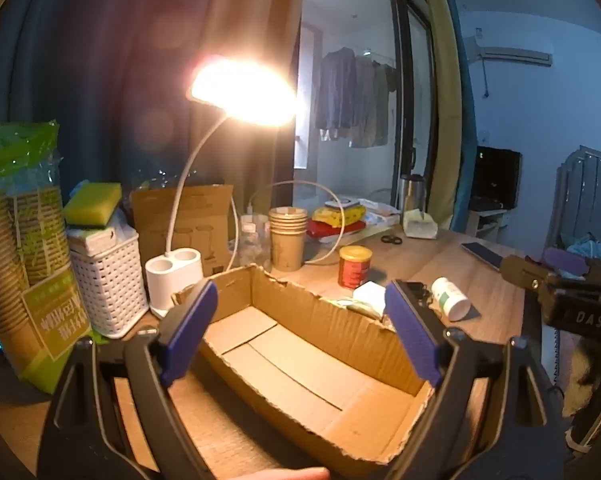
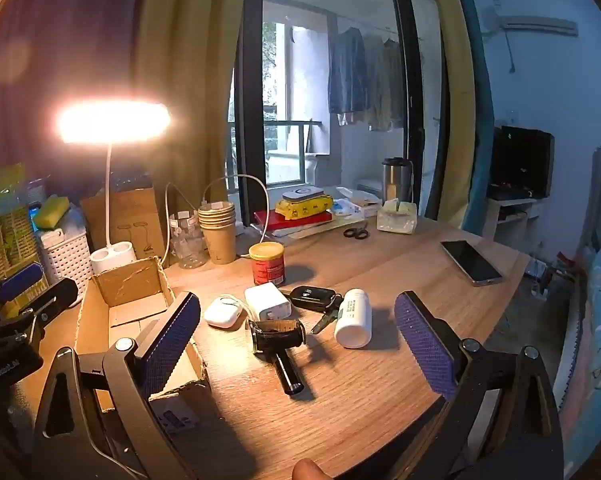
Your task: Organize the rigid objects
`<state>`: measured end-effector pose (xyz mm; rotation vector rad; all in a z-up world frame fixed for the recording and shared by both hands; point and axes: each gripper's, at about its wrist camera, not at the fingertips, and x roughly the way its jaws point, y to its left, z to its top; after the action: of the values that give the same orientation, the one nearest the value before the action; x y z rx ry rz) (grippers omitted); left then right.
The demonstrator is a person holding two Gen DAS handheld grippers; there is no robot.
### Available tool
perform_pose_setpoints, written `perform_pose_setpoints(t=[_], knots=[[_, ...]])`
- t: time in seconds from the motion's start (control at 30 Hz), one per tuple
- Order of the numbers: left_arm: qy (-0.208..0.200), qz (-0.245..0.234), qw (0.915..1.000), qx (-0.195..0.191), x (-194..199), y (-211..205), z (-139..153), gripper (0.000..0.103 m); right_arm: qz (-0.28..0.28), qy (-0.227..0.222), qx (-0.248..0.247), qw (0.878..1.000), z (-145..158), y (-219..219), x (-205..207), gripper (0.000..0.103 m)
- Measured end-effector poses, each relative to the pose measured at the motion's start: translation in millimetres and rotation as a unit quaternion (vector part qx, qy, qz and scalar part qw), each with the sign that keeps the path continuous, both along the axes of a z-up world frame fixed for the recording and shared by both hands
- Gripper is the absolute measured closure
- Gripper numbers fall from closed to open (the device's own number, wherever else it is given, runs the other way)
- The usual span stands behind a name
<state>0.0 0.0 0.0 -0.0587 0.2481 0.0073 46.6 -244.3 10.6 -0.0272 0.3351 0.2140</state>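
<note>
On my right wrist view the small things lie bunched on the wooden table (image 2: 380, 360), just right of the open cardboard box (image 2: 120, 312): a white earbud case (image 2: 222, 312), a white charger block (image 2: 267, 301), a black car key (image 2: 313, 298), a white pill bottle (image 2: 353, 319) on its side, a wristwatch (image 2: 277, 335) and a black cylinder (image 2: 287, 374) touching the watch on its near side. A red tin (image 2: 267, 264) stands behind them, upright. I have my right gripper (image 2: 296, 342) spread wide above this cluster, holding nothing. My left gripper (image 1: 300, 332) is likewise wide open and empty, hanging over the box (image 1: 300, 360), whose floor shows bare cardboard. Beyond the box I see the lit desk lamp (image 1: 242, 92), a white basket (image 1: 108, 276) and stacked paper cups (image 1: 287, 236); a phone (image 2: 471, 262) lies well apart to the right.
</note>
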Motion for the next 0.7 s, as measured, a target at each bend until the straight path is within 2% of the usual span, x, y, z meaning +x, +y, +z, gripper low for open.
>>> perform_pose_setpoints(t=[0.07,0.17,0.33,0.7], knots=[[0.006,-0.002,1.0000,0.001,0.0,-0.1,0.4,0.016,-0.001,0.011,-0.001,1.000,0.0,0.6,-0.1,0.004],[-0.001,0.003,0.9999,-0.011,-2.9,1.8,1.1,0.016,-0.002,0.009,0.000,1.000,-0.1,1.4,0.0,0.004],[0.010,0.004,0.9998,-0.015,-0.3,10.2,-1.2,0.017,-0.003,0.008,0.001,1.000,-0.3,-1.1,1.0,0.004],[0.034,0.003,0.9994,-0.004,12.5,6.6,-4.7,0.017,-0.004,0.002,-0.001,1.000,0.1,-0.5,-0.6,0.004]])
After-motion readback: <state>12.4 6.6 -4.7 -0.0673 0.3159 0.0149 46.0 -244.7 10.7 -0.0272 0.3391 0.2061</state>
